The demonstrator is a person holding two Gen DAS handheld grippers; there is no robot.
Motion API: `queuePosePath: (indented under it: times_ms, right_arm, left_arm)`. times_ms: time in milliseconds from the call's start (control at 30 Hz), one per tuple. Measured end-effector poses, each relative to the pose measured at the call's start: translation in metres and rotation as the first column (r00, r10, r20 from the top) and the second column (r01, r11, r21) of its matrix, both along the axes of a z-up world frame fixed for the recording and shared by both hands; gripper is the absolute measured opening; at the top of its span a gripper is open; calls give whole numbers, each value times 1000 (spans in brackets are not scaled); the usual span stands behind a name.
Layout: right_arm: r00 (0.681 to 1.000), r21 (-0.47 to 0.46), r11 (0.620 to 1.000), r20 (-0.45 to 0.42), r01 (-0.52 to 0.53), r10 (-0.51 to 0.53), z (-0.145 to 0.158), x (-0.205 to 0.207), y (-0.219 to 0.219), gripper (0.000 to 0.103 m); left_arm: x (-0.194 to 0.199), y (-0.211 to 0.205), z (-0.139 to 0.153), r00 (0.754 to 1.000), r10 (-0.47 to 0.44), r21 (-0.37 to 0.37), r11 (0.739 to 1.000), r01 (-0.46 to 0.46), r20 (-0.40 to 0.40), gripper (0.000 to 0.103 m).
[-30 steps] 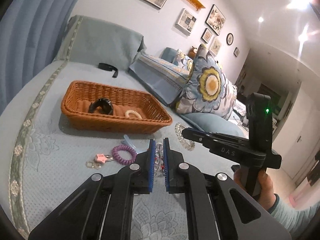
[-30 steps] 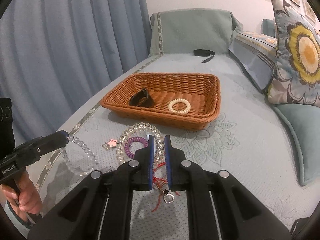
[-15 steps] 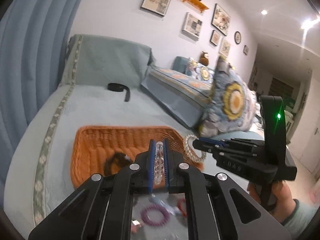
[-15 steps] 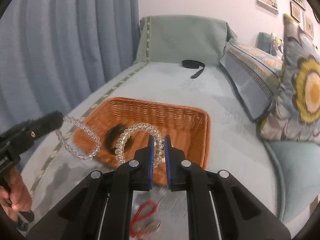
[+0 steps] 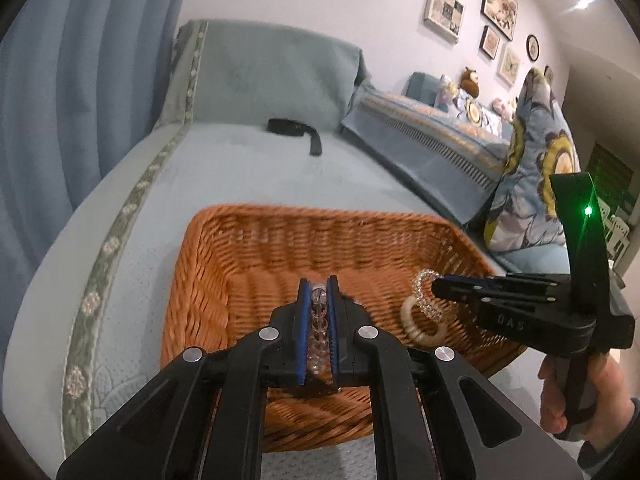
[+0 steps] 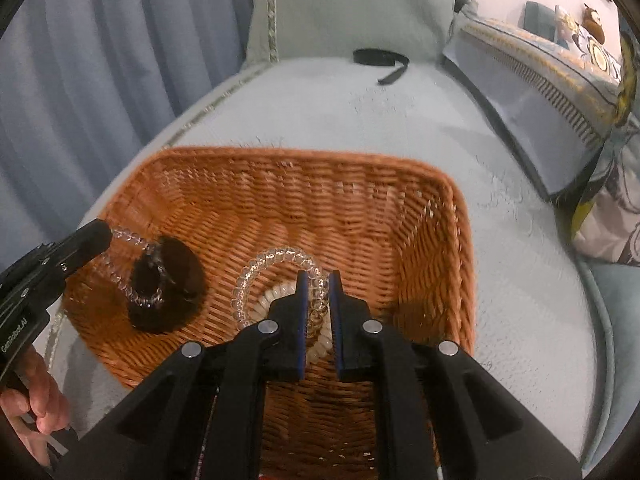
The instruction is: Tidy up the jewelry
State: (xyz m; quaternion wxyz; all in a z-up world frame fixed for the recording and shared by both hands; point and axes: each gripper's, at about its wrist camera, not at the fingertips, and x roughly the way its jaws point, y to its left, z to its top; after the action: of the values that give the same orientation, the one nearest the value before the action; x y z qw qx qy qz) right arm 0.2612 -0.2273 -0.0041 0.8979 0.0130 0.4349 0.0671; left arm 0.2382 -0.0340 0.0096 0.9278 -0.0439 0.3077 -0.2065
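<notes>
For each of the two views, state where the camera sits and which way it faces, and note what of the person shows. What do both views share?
Left wrist: on the left tongs, looking down and forward over the wicker basket; the right tongs and holding hand show.
Right wrist: on the right tongs, facing steeply into the basket; the left tongs and a hand show.
Shared: basket, cream bracelet, black strap.

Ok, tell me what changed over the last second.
Both grippers carried their clear bead bracelets from the bedspread to above the basket: left gripper with one bracelet, right gripper with the other. Grips unchanged. Black band and cream ring stayed inside.
</notes>
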Motion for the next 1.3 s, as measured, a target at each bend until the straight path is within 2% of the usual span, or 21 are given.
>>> queuePosePath:
  times_ms: [167,300,333,667,700,733,833,967,1100,1300]
  right_arm:
    - [1000,12,1000,-15,6,-6,-2,-2,2,9]
    - [1000,36,999,3,6,-6,7,-14,-1,13]
    - [1000,46,999,9,3,-4,10,-20,-3,17]
    - [991,120,991,123,-61,46,57,-117,-9,19]
    - [990,126,990,134,-66,49,59,-131,-9,21]
    - [989,123,990,142,-66,48,59,-140,-10,27]
    - [984,115,992,173,-53,32,55,-173,-13,45]
    - [988,157,987,153,-46,21,33,-205,-21,45]
    - [994,155,987,106,-53,37,7,-212,-21,45]
    - [992,111,989,89,-94,84,-12,-212,-9,45]
  left_arm:
    - [-4,0,-2,1000,-6,2,1000,6,-12,7]
    - [-21,2,7,1000,-11,4,1000,11,14,31]
    - [-27,3,11,1000,-13,-1,1000,13,23,33]
    - [-119,10,50,994,-60,-66,996,66,89,36]
    - [-128,11,50,994,-65,-69,995,71,87,36]
    - [-139,11,50,994,-68,-76,994,74,84,37]
    - [-167,15,42,996,-62,-98,993,68,67,45]
    - [-191,19,20,999,-44,-113,993,44,8,45]
    - [-199,19,-5,998,-46,-111,993,40,-52,45]
    - [-191,5,-41,979,-136,-68,990,127,-153,45]
